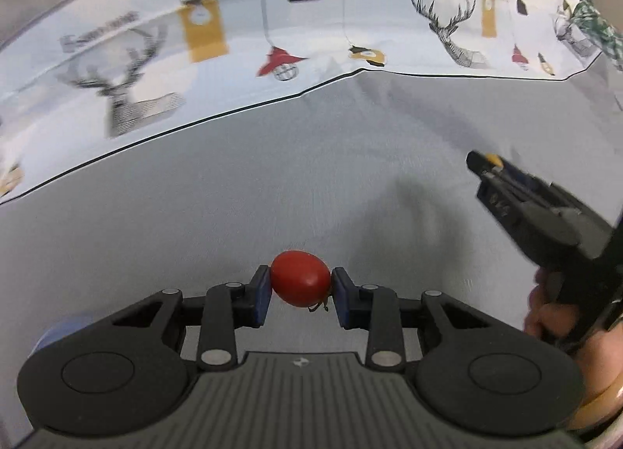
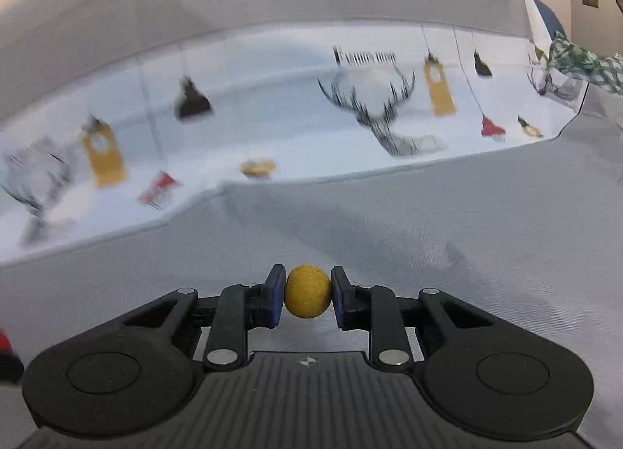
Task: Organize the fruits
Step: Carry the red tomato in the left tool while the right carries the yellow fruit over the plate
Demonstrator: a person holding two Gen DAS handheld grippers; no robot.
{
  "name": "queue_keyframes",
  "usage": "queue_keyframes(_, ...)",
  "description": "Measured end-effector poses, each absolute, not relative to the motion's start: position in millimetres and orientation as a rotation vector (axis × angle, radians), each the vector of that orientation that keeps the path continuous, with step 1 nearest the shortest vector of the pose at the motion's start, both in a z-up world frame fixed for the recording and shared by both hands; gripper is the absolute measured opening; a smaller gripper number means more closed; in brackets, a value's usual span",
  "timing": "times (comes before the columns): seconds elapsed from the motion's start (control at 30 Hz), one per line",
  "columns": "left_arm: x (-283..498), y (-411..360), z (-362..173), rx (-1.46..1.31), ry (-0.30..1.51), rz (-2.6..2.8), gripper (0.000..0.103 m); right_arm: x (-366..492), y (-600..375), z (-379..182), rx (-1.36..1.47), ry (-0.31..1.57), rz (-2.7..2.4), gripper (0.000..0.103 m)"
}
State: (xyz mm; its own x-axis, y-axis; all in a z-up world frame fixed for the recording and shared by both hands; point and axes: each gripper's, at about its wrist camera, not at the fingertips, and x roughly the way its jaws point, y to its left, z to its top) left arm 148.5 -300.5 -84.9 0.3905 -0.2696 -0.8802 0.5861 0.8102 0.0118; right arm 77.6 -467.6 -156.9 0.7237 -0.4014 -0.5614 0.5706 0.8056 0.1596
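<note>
Both fruits are in hand, so the step looks like the carry: each piece is lifted clear of the grey tabletop (image 1: 233, 184) and is on its way to wherever it belongs.

In the left wrist view, the left gripper (image 1: 300, 287) pinches a red tomato-like fruit (image 1: 300, 283) at lower centre of the frame; the blue pads (image 1: 261, 293) press on its two ends and a bit of dried stem hangs from its underside. The right gripper (image 2: 307, 291) pinches a small yellow speckled ball of fruit (image 2: 307, 291) at lower centre of the right wrist view, its pads tight against both sides (what kind of fruit it is I cannot tell).

The right gripper also shows from outside at the right edge of the left wrist view, a scrap of yellow at its tip, with the person's hand (image 1: 545, 316) gripping the handle below it.

No bowl, tray or basket shows in either view, so the next move calls for bringing a destination into sight, then carrying each fruit over it and lowering before the pads spread. Both are round and would probably roll if let go high.

Count: one red fruit, one yellow fruit, two grippers. A printed cloth (image 2: 272, 106) with stag heads and hanging lamps lies across the upper part of both frames, beyond the grey surface.
</note>
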Motion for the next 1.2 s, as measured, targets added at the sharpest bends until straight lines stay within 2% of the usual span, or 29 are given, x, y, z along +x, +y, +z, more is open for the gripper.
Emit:
queue_keyframes(0.13, 104, -242, -50, 0.338, 1.041, -0.496, 0.037, 21, -417, -106, 0.357, 0.506, -0.408, 0.026)
queue_keyframes(0.33, 50, -147, -9, 0.304, 1.021, -0.387, 0.037, -47, -323, -53, 0.355, 0.559, -0.107, 0.026)
queue_keyframes(0.67, -32, -14, 24, 0.193, 0.990, -0.202, 0.037, -101, -212, 11, 0.335, 0.626, 0.191, 0.026)
queue_keyframes(0.9, -73, 28, 25, 0.120, 0.950, -0.177, 0.037, -129, -173, 31, 0.225, 0.621, 0.201, 0.026)
queue_keyframes(1.2, -96, 38, 32, 0.076, 0.897, -0.216, 0.037, -151, -148, 39, 0.151, 0.609, 0.190, 0.026)
